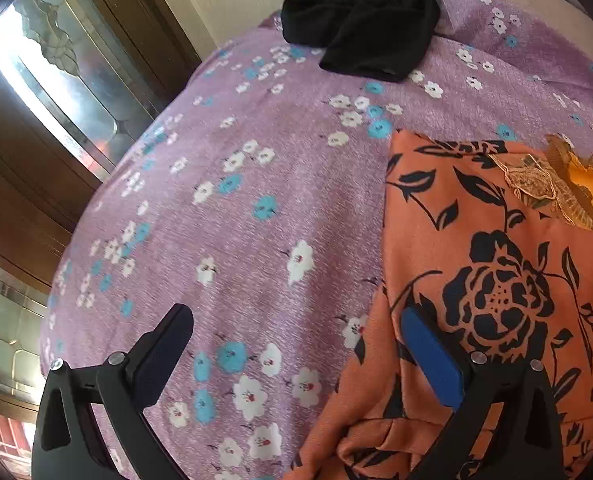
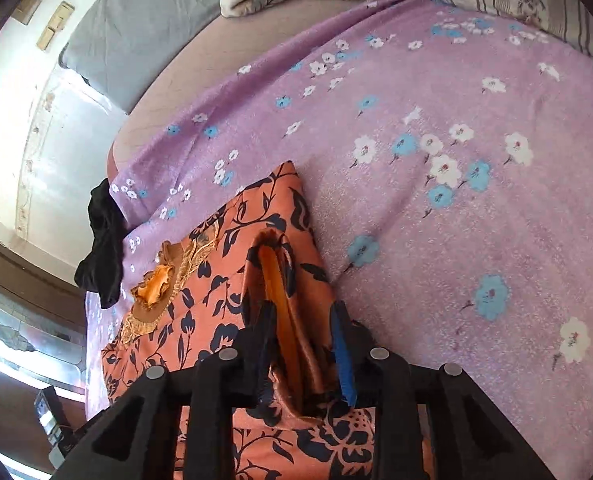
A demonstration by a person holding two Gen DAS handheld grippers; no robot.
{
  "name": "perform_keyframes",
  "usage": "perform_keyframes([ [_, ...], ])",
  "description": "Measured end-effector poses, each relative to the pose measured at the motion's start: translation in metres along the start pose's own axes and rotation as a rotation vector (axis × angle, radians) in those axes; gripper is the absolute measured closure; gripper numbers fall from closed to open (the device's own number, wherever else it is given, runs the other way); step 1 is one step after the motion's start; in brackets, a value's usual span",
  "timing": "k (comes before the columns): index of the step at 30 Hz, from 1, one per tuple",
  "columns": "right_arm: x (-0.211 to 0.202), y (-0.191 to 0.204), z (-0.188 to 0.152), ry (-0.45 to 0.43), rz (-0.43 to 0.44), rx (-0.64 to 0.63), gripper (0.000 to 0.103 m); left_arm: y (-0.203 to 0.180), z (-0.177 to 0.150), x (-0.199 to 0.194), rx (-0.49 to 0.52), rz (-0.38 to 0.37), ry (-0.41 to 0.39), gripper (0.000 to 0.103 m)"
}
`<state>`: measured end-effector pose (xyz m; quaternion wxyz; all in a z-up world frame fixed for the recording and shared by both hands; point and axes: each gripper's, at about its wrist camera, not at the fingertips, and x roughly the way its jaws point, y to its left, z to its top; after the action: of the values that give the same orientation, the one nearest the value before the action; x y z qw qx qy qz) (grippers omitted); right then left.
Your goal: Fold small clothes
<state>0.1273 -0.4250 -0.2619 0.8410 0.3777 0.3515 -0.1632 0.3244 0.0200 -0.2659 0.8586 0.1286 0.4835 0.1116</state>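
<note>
Your right hand-held gripper (image 2: 304,344) is grasping a raised fold of the orange floral top (image 2: 232,264), which lies on the purple flowered bed (image 2: 456,220); the top's long axis runs away from you toward the lace neckline (image 2: 156,284). Your left hand-held gripper (image 1: 296,344) is released, jaws wide, its blue pad at the top's thin, soft edge, with the black garment (image 1: 368,20) well apart.

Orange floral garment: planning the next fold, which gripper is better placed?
Right. The right gripper already has a fold of the orange floral garment between its jaws; the left gripper is open, empty.
</note>
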Motion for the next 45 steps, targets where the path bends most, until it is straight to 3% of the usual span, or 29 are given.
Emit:
perform_keyframes([
  [3,-0.026,0.026,-0.003,-0.127,-0.02,-0.112,0.07,0.004,0.002,-0.018,0.001,0.074,-0.108,0.0],
  [5,-0.035,0.044,-0.008,-0.161,0.025,-0.177,0.07,0.006,0.004,-0.026,-0.004,0.034,-0.139,0.0],
  [7,-0.03,0.058,-0.013,-0.112,0.079,-0.219,0.07,0.0,0.003,-0.03,0.017,-0.015,-0.146,0.0],
  [10,-0.01,0.064,-0.026,0.002,0.143,-0.217,0.07,-0.019,-0.002,-0.031,0.1,-0.029,-0.156,0.0],
  [14,0.023,0.034,-0.03,0.075,0.008,-0.138,0.07,-0.036,-0.008,-0.02,0.187,0.021,-0.114,0.0],
  [17,0.019,0.009,-0.02,0.032,0.059,-0.039,0.075,-0.03,-0.007,-0.012,0.175,0.064,-0.085,0.0],
  [21,0.012,0.022,-0.008,-0.032,0.027,-0.062,0.071,-0.02,-0.004,-0.008,0.117,0.026,-0.056,0.0],
  [25,0.031,0.044,0.002,-0.016,-0.04,-0.12,0.071,-0.03,-0.005,-0.021,0.142,-0.029,-0.111,0.0],
  [27,0.057,0.041,0.003,0.046,-0.119,-0.127,0.072,-0.039,-0.008,-0.02,0.182,-0.002,-0.123,0.0],
  [30,0.061,0.043,0.008,0.041,-0.133,-0.109,0.072,-0.045,-0.009,-0.015,0.211,0.033,-0.114,0.0],
  [33,0.056,0.053,0.012,0.051,-0.089,-0.103,0.071,-0.04,-0.006,-0.017,0.19,0.015,-0.109,0.0],
  [36,0.054,0.079,0.004,0.083,0.03,-0.122,0.071,-0.036,-0.004,-0.021,0.166,-0.01,-0.119,0.0],
  [41,0.071,0.152,-0.039,0.192,0.157,-0.301,0.071,-0.038,-0.005,-0.018,0.177,-0.002,-0.109,0.0],
  [43,0.084,0.171,-0.061,0.259,0.164,-0.349,0.071,-0.038,-0.006,-0.015,0.18,-0.001,-0.098,0.0],
  [45,0.099,0.181,-0.084,0.317,0.116,-0.397,0.07,-0.037,-0.005,-0.012,0.174,-0.009,-0.087,0.0],
])
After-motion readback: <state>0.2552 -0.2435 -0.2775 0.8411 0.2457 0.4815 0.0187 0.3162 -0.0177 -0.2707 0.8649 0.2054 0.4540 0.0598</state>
